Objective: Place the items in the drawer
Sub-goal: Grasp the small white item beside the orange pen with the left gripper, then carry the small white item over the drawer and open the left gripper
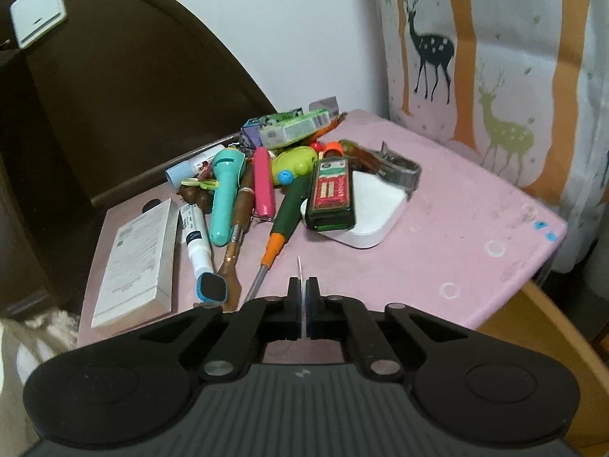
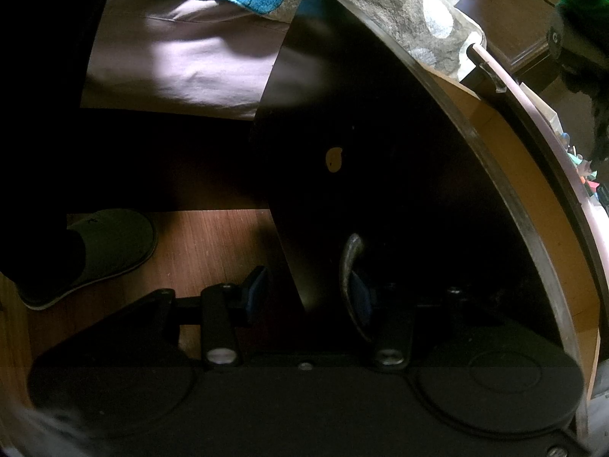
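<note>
A heap of small items lies on the pink tabletop point(image 1: 456, 228): a white box point(image 1: 137, 255), a white pen-like tube point(image 1: 198, 251), a teal torch point(image 1: 226, 194), a green-handled screwdriver point(image 1: 283, 224), a dark green case point(image 1: 331, 194) on a white square box point(image 1: 375, 205). My left gripper point(image 1: 303, 293) is shut over the table's near edge, with only a thin pale sliver between its pads. My right gripper point(image 2: 308, 293) is open, its fingers astride the dark drawer front point(image 2: 361, 152) beside the curved metal handle point(image 2: 348, 259).
A dark brown headboard point(image 1: 114, 95) stands left of the table, a deer-print curtain point(image 1: 495, 57) behind it. In the right wrist view there is wood floor point(image 2: 198, 243), a grey slipper point(image 2: 102, 247), bedding point(image 2: 182, 61) and the table's edge point(image 2: 533, 122) above the drawer.
</note>
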Motion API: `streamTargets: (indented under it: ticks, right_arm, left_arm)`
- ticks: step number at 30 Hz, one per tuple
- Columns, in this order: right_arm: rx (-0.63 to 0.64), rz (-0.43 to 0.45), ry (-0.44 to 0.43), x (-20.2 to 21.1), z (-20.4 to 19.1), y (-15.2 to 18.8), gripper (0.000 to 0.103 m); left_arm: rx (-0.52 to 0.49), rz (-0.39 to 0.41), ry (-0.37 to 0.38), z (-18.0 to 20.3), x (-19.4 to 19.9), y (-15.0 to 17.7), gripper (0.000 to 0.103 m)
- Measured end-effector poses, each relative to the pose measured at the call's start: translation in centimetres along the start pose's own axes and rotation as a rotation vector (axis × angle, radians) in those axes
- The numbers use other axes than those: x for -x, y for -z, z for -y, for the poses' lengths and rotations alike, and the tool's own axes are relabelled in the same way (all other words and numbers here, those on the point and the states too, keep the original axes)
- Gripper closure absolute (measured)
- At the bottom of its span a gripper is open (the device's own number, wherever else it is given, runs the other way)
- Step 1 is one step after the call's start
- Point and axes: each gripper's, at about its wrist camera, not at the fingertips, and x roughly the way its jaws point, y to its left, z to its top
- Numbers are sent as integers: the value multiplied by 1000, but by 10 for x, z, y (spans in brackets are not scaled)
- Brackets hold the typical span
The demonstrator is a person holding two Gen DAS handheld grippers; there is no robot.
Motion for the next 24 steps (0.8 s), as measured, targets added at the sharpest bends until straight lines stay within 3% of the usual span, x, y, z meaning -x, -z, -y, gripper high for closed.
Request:
streamTargets:
  ticks: [7,13,24]
  right_arm:
    - [4,-1,0,0,0,-1,54]
    - [6,-2,1,0,0,-1,54]
    - [11,-8,2,-1,0,-1,54]
  left_arm:
    - [47,-15,78,15,40,13,103]
    - [47,-108,139,51,52,52,103]
    - [52,-297,102,80,21,104,102]
